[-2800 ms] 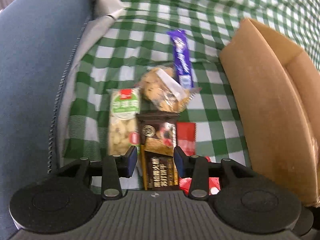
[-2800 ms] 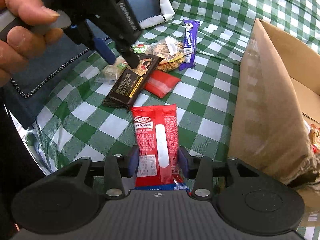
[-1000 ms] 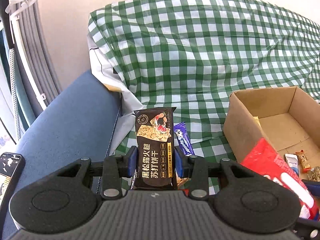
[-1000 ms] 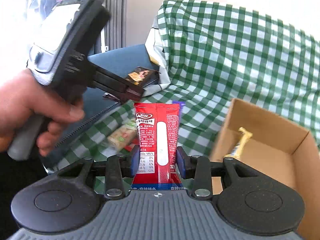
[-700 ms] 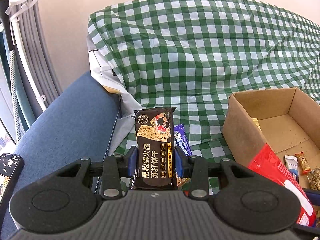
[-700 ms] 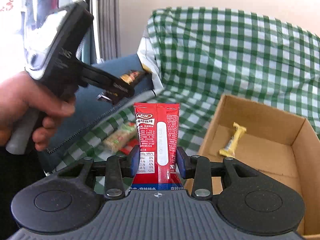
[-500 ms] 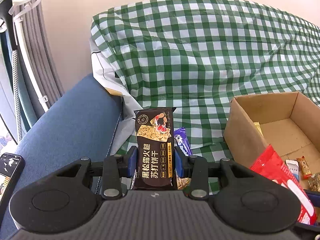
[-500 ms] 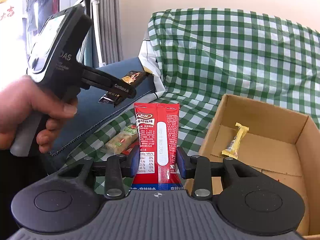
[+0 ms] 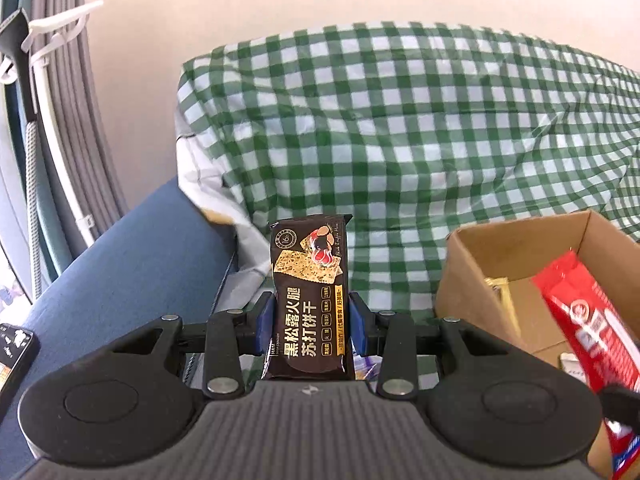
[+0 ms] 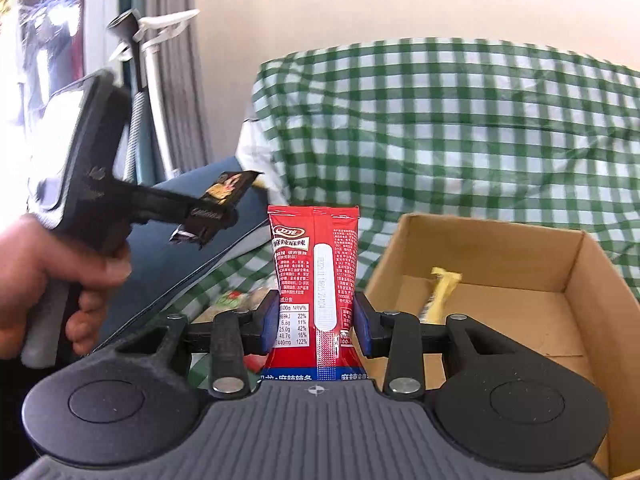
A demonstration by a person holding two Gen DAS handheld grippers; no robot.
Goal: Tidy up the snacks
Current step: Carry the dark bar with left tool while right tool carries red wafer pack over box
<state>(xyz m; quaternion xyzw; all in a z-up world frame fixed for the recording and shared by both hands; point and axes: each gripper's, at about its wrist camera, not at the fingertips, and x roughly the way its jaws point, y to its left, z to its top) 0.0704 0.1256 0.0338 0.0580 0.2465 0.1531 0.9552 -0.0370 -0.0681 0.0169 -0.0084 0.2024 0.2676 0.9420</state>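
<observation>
I hold both packets upright and clear of the checked cloth [image 9: 420, 128] for dropping into the cardboard box [image 10: 492, 248]: left gripper [image 9: 311, 322] jaws clamped on the dark cracker packet [image 9: 310, 296], right gripper [image 10: 316, 322] jaws clamped on the red snack packet [image 10: 314, 264] beside the box's near wall.

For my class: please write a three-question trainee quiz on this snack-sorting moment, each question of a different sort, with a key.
1. True or false: the left tool grips a dark cracker packet.
2. Multiple choice: the right tool holds A) a purple bar, B) a red packet, C) nothing.
3. Fill in: the yellow-wrapped snack lies inside the cardboard ____.

Key: 1 true; 2 B; 3 box.
</observation>
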